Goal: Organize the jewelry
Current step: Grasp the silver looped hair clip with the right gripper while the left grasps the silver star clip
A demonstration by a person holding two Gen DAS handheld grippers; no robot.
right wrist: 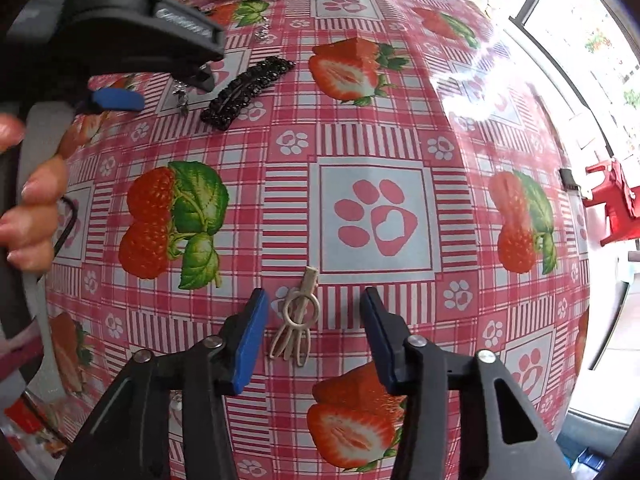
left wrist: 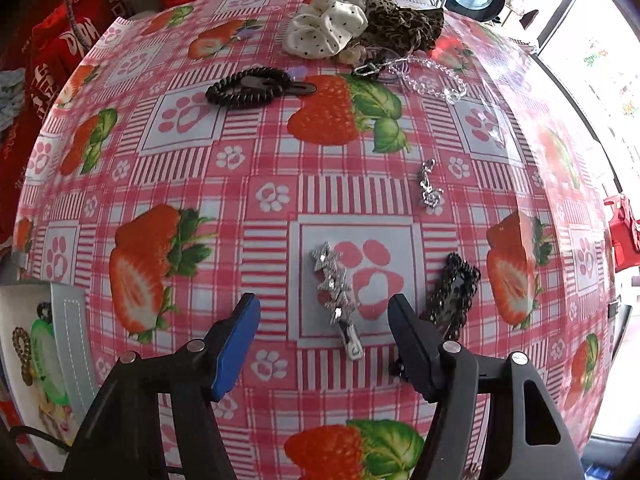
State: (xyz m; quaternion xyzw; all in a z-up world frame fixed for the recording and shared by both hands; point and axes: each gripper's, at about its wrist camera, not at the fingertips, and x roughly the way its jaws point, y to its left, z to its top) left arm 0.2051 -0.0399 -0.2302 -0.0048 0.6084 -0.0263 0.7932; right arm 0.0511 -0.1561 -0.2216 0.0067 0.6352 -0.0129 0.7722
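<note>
My left gripper [left wrist: 324, 312] is open, low over the table, with a silver star hair clip [left wrist: 336, 300] between its fingers. A black beaded hair clip [left wrist: 452, 296] lies just right of its right finger. A silver charm [left wrist: 429, 186] lies farther ahead. My right gripper [right wrist: 314, 312] is open with a beige hair clip [right wrist: 296, 320] lying between its fingers on the cloth. The left gripper also shows in the right wrist view [right wrist: 168, 88], beside the black beaded clip [right wrist: 246, 92].
A strawberry-print tablecloth [left wrist: 256, 208] covers the table. A black coil hair tie [left wrist: 248, 88], a dotted white scrunchie [left wrist: 324, 28], a leopard scrunchie [left wrist: 400, 20] and a clear bead bracelet [left wrist: 436, 76] lie at the far side. A box [left wrist: 36, 340] with small items sits at left.
</note>
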